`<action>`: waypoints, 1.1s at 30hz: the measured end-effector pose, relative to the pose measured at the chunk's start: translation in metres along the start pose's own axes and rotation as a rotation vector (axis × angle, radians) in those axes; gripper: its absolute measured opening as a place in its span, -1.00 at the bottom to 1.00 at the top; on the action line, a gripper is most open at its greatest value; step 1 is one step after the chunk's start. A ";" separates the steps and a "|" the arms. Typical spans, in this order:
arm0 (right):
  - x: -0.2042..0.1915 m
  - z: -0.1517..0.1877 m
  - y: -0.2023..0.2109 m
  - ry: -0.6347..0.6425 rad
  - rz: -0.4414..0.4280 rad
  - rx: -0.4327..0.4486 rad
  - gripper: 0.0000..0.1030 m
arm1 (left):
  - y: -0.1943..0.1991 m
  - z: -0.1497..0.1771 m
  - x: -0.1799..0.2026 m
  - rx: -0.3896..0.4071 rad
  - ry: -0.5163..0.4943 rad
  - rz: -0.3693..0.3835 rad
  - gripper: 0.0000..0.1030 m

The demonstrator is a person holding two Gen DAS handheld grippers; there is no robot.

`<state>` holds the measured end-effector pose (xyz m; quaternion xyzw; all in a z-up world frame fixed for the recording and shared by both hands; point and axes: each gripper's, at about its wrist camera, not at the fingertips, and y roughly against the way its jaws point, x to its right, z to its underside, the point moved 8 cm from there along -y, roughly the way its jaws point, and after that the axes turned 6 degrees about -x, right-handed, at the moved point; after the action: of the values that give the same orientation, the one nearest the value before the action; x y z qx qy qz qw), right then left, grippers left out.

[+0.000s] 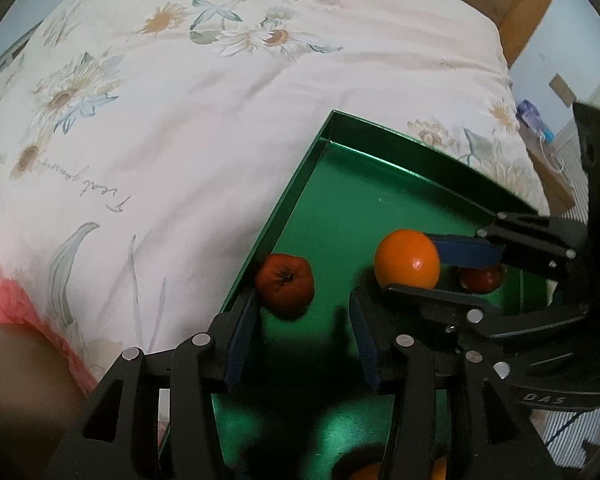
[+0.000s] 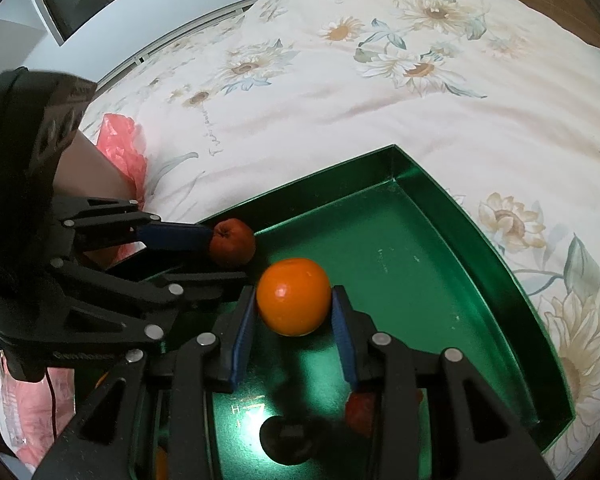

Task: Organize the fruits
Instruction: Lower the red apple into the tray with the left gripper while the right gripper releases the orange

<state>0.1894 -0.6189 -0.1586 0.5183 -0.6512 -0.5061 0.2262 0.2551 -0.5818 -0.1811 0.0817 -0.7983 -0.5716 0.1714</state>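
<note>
Over the green tray (image 2: 480, 264), right fingers (image 2: 342, 320) clamp the orange (image 2: 293, 297), left fingers (image 1: 242, 332) stand apart beside the red fruit (image 1: 285, 283); a loosened hold could send either fruit rolling.

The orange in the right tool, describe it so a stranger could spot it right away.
On the flowered bedspread lies a shiny green tray. Near its middle sits the orange, gripped between the right tool pads. It is bright, smooth and larger than the dark red fruit nearby.

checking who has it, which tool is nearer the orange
Right. The right tool has the orange between its fingers, pads at both sides. The left tool sits beside it, by the red fruit at the green tray's edge.
</note>
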 end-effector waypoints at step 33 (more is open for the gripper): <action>0.007 -0.004 0.017 -0.042 -0.082 0.131 -0.43 | -0.006 0.008 -0.006 -0.110 0.019 -0.032 -0.35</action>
<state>0.1823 -0.6278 -0.1434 0.5476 -0.6658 -0.4819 0.1570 0.2575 -0.5750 -0.1895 0.0903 -0.7625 -0.6166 0.1740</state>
